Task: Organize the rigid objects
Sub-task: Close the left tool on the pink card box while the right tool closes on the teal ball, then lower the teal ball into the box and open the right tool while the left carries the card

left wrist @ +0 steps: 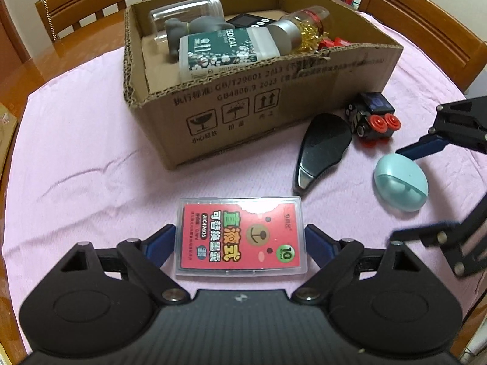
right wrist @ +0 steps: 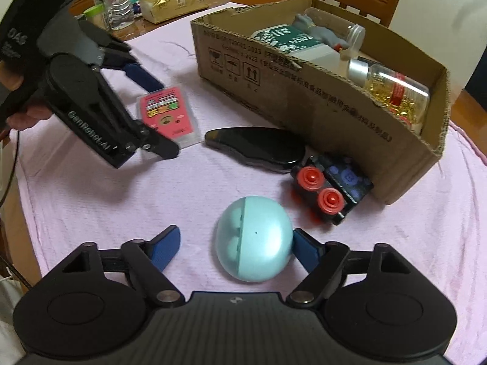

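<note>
Left hand-held gripper (left wrist: 240, 240) tilted down, clamps clear case (left wrist: 239, 237) | right hand-held gripper (right wrist: 236, 243) unclosed

Pink-clothed table (left wrist: 91, 158), cardboard box (left wrist: 274, 103), 4 loose items

red items (left wrist: 426, 43) behind box wall (left wrist: 350, 60) unclear, chairs (left wrist: 91, 6) cut off

A wrinkled matt pink cloth (left wrist: 91, 158) lies under a rough-edged brown corrugated cardboard box (left wrist: 243, 112), a clear glossy plastic case (left wrist: 240, 237), 1 smooth pearly teal egg-shaped case (right wrist: 255, 246), probably plastic.
</note>
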{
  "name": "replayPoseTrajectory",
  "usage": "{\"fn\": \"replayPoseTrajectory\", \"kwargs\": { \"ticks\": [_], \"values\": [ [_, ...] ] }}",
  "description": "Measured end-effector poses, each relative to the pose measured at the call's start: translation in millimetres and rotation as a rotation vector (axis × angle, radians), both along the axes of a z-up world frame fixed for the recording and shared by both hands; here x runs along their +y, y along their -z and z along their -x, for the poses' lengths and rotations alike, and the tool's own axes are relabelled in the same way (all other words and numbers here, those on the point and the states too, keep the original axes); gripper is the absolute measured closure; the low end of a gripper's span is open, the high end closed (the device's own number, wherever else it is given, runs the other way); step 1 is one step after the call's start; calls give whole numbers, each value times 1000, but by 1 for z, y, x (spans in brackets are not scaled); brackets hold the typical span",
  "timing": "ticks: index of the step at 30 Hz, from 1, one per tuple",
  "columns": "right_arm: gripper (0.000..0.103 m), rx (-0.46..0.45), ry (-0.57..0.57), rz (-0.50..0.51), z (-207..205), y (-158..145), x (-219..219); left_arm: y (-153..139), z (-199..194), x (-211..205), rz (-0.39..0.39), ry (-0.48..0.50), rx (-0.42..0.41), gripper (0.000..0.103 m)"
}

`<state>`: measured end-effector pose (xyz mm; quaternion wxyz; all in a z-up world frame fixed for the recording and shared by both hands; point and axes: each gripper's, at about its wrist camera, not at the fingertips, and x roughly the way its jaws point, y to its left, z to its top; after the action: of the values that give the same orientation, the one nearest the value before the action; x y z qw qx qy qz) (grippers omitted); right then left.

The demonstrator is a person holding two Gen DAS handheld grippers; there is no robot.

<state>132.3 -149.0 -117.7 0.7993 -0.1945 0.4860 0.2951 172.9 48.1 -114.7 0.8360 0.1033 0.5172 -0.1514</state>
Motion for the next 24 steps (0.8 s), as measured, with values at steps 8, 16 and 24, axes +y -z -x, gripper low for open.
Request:
{"fn": "replayPoseTrajectory", "kwargs": {
  "ticks": [8, 16, 24],
  "values": [
    [34, -24, 40, 18, -6, 0, -1, 1, 1, -1, -5, -24, 7, 13],
    [45, -18, 54, 20, -6, -3, 1, 0, 3, -8, -13, -4, 16, 14],
    [45, -4, 69, 19, -7, -11, -7, -21, 11, -18, 12, 38, 20, 14]
  ]
}}
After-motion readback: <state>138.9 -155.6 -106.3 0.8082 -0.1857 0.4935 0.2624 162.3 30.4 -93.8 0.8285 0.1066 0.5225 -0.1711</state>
